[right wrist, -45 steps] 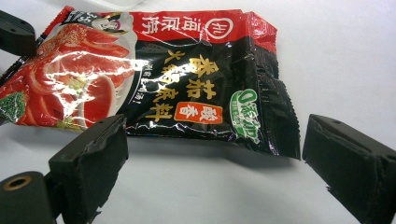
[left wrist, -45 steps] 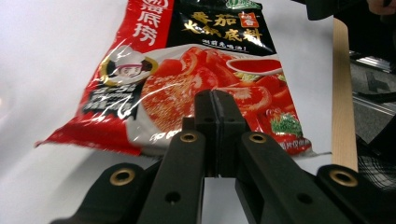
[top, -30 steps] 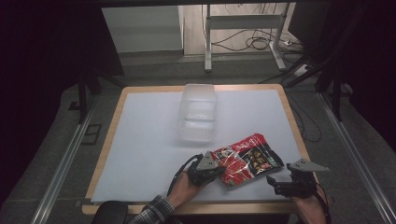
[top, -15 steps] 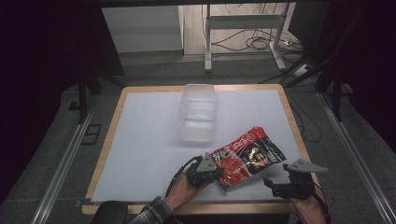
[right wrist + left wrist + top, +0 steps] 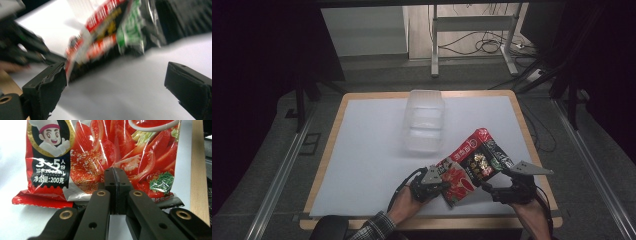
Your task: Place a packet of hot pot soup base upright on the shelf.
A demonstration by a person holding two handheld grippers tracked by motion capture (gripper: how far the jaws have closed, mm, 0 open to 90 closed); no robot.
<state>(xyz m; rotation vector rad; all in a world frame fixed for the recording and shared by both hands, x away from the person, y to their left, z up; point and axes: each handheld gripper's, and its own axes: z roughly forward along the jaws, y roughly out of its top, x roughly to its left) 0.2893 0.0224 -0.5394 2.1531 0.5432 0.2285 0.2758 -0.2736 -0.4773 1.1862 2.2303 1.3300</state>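
Glossy red printed foil pouch (image 5: 472,165) — far end lifted higher than before; left gripper (image 5: 436,181) clamped on its edge, right gripper (image 5: 492,189) jaws apart.

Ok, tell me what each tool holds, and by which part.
Left tool pinches the red packet at its bottom edge. Right tool is open, holding nothing.

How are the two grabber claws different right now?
The left gripper has its jaws shut on the edge of the red packet; the right gripper has its jaws wide apart, with nothing pinched. The left gripper holds the packet's near end off the table; the right gripper sits beside the packet. Both have black jaws.
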